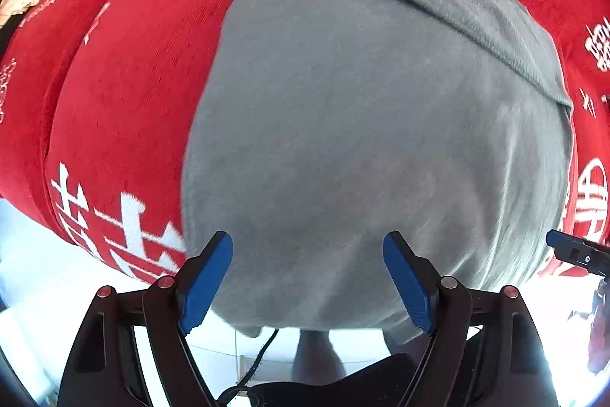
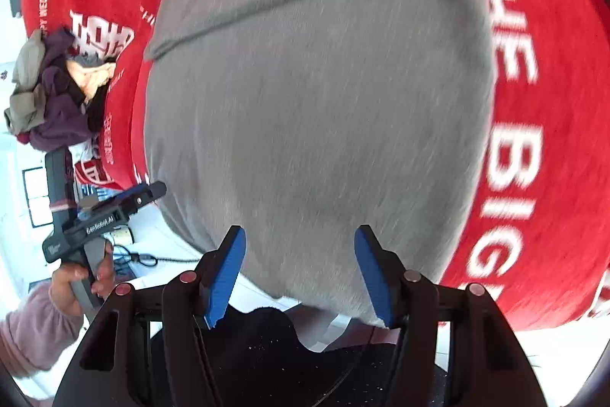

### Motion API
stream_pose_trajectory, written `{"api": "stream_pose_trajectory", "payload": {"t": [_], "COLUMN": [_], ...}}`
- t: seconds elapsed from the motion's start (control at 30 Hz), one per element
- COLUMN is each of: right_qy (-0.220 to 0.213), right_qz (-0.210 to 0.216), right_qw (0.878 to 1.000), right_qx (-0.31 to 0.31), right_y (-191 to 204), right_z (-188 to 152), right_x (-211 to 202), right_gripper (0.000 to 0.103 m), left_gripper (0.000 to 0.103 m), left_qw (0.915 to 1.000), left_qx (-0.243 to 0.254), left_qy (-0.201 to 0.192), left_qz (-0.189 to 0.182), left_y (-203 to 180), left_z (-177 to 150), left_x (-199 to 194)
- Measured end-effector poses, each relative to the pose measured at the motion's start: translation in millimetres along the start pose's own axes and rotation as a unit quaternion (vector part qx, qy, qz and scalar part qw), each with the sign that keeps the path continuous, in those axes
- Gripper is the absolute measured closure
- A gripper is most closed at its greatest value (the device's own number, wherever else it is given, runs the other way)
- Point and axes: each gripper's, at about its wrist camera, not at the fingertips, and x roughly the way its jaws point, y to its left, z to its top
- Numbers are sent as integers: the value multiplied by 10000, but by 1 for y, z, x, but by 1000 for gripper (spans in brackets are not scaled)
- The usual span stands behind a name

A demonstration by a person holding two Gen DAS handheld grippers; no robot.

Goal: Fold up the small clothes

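Hovering over grey garment (image 1: 362,140) spread on red cloth (image 1: 126,94), filling frame center in both views. L gripper (image 1: 308,277) jaws wide, nothing held. R gripper (image 2: 300,271) jaws apart, empty. Clothes pile (image 2: 49,90) at left edge.

Left gripper (image 1: 308,277) and right gripper (image 2: 299,273) share black frames, ribbed blue pads, coppery round screws; white lettering marks one body. The sleeve (image 2: 26,334) is mauve and gathered.
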Motion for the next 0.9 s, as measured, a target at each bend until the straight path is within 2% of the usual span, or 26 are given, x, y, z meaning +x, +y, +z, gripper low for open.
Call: {"api": "stream_pose_trajectory", "payload": {"t": [0.2,0.47,0.5,0.57,0.6,0.77,0.8,0.9], "right_qy": [108,267,312,334,343,394,382,405], "right_qz": [-22,-269,-328,-369,-384,-339,-309,-226], "right_qw": [9998,9985,9982,9981,9980,9983,9986,9989], "right_qx": [164,384,399,375,358,272,218,95], "right_y": [-3,-31,-36,-44,-47,-56,-57,-55], "right_z": [-40,-87,-92,-98,-100,-99,-97,-96], "right_x": [20,47,51,57,60,76,78,85], "right_gripper": [40,39,39,39,39,39,39,37], "left_gripper": [21,21,21,21,21,21,21,21], "left_qw": [9991,9956,9945,9925,9916,9893,9890,9878], "left_qx": [159,282,308,419,495,674,662,579], "left_qy": [-37,230,267,333,350,357,357,356], "left_qz": [-388,-867,-960,-1098,-1138,-1245,-1273,-1401], "left_y": [31,82,70,71,67,56,40,46], "left_z": [-39,-88,-95,-104,-117,-134,-123,-115], "left_x": [3,35,42,53,61,80,86,86]}}
